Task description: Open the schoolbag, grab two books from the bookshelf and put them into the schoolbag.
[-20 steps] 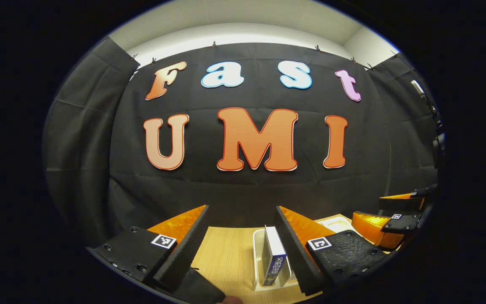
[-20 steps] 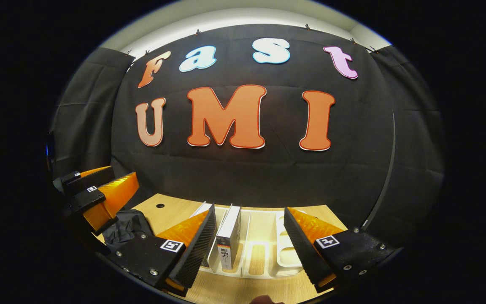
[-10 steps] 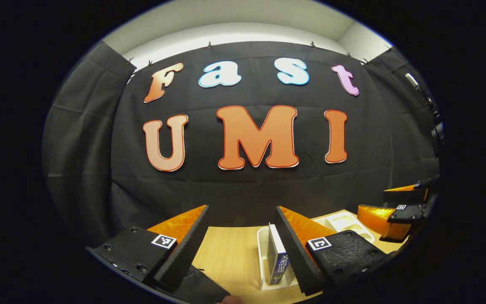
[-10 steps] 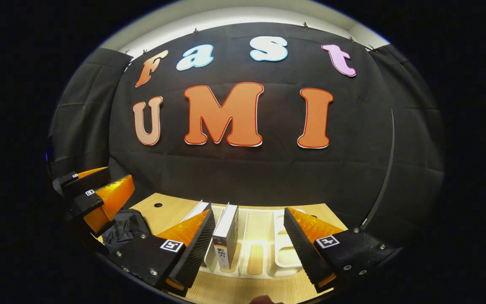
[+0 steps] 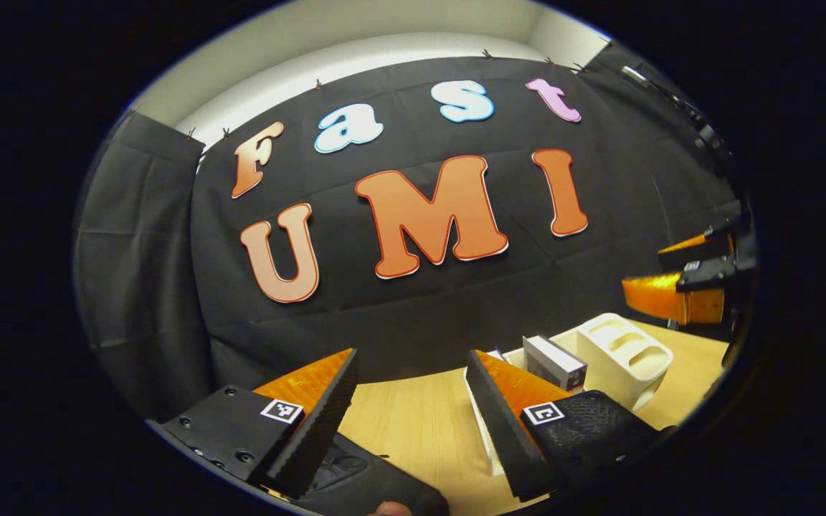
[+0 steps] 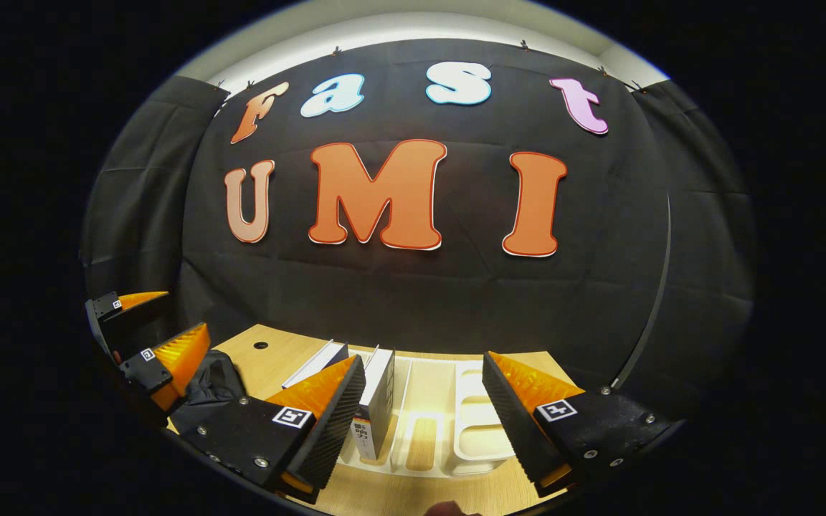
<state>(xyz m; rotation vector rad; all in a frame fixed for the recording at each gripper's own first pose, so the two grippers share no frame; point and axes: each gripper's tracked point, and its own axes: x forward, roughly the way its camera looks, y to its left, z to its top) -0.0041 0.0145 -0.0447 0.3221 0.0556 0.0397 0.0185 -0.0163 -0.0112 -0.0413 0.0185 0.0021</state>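
while both hand-held grippers (image 5: 409, 423) (image 6: 420, 423) gape empty, the book (image 6: 377, 401) spine's print stays illegible.

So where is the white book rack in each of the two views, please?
Left gripper view: the book rack sits at the lower right, on the wooden table.
Right gripper view: it sits bottom centre, between the right hand-held gripper's fingers.
Shared landmark: the upright book in the rack.

Hand-held gripper (image 6: 420, 423): black screwed finger mounts with square black-and-white markers.
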